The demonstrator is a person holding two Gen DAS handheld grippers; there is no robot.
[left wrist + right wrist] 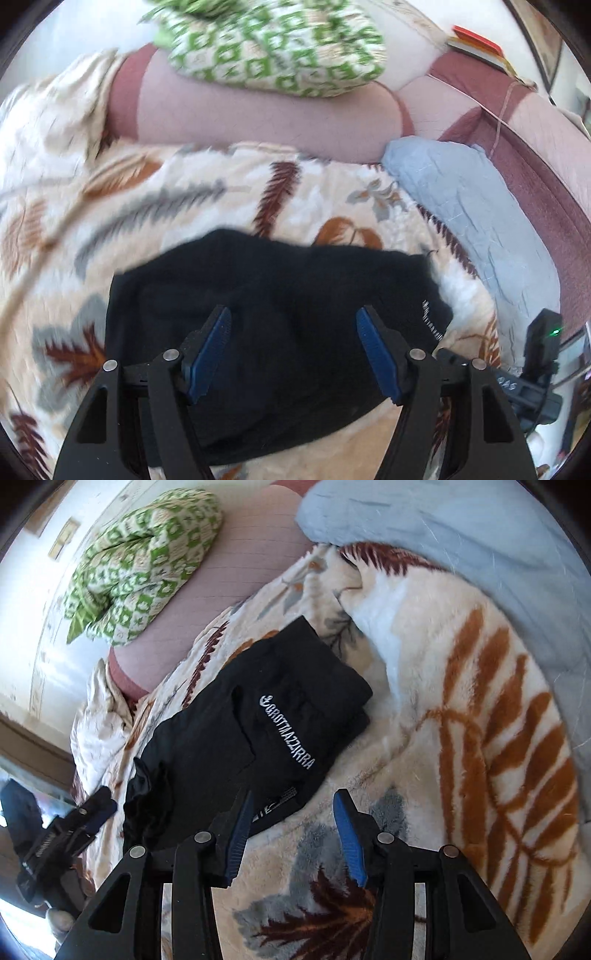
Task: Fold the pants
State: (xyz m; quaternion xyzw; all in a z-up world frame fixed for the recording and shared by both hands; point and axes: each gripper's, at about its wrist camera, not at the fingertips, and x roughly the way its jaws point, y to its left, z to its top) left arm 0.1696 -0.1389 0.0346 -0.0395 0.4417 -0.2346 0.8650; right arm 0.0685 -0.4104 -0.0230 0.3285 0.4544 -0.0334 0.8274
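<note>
The black pants (266, 295) lie folded into a compact bundle on a cream blanket with a leaf print (155, 199). In the right wrist view the pants (258, 716) show white lettering on top. My left gripper (293, 332) is open and empty, hovering just above the bundle. My right gripper (293, 812) is open and empty, just beside the bundle's near corner, over the blanket (461, 738). The left gripper also shows in the right wrist view (74, 827) at the bundle's left end. The right gripper's body shows at the right edge of the left wrist view (539, 354).
A green and white patterned pillow (277, 44) rests on a pink mattress (240, 110) behind the blanket. A pale blue folded cloth (469, 206) lies to the right of the pants. A red book (476, 44) sits at the far right.
</note>
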